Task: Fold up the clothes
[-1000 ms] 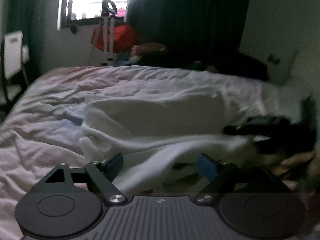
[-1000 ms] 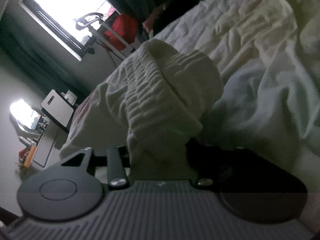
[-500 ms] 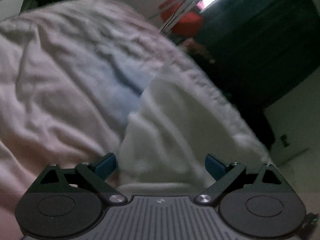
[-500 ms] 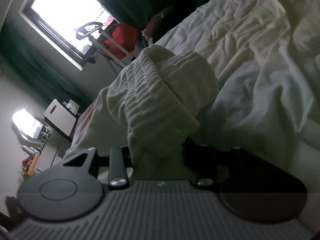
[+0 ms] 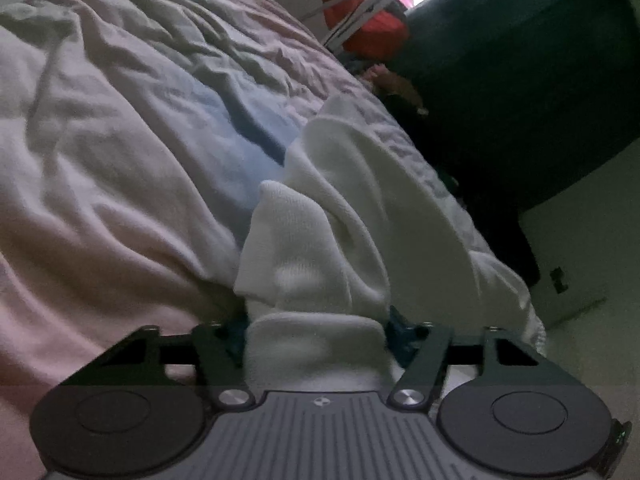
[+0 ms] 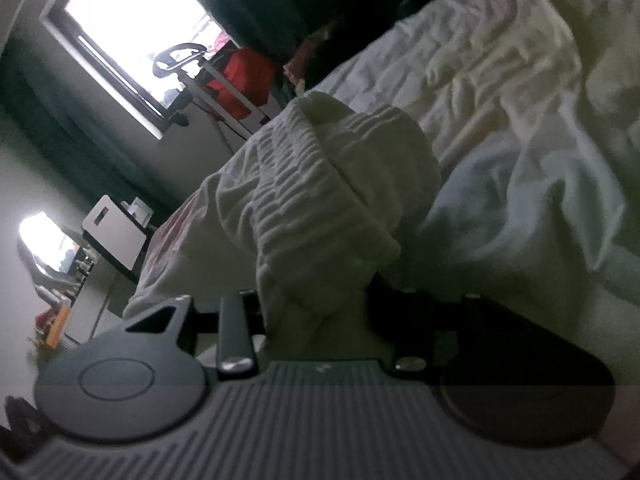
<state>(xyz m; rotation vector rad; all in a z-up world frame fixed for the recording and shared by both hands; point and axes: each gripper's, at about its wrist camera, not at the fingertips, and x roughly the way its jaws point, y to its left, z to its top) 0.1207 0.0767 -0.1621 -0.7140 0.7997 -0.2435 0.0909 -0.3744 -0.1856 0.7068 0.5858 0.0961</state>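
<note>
**Currently: both grippers clamped on the white garment, mid-fold**

Left gripper (image 5: 316,334) is pinched on a thick bunch of the white knit garment (image 5: 332,208); cloth fills the gap between the blue pads (image 5: 398,330), so jaws aren't fully closed, just squeezed on fabric

Right gripper (image 6: 316,312) same story: jaws clenched on a wad of the garment's ribbed end (image 6: 320,200), looks like a cuff or hem, can't tell which. Right-side finger is in shadow, but the cloth is plainly trapped between the two

Why held this way, my read: one grip per end, so the piece can be carried over itself or pulled flat as a unit. Both grabs took several layers, not a single edge, so the fold may come out lumpy; probably needs a tug apart to tension it first

Garment location: lying on the bed (image 5: 120,140), on rumpled pale pink sheets, running from the left gripper away toward the bed's far edge in the left wrist view. Part looks lifted off the sheet near each grip, the rest rests on the bed

Beyond the bed's far edge: dark curtain (image 5: 520,60), a red item (image 5: 372,36) on a metal rack, bright window (image 6: 132,28). Small white cabinet (image 6: 116,236) off the bed's side in the right wrist view

Containers: none visible; nothing stacked or binned yet, no folded pile in sight
</note>
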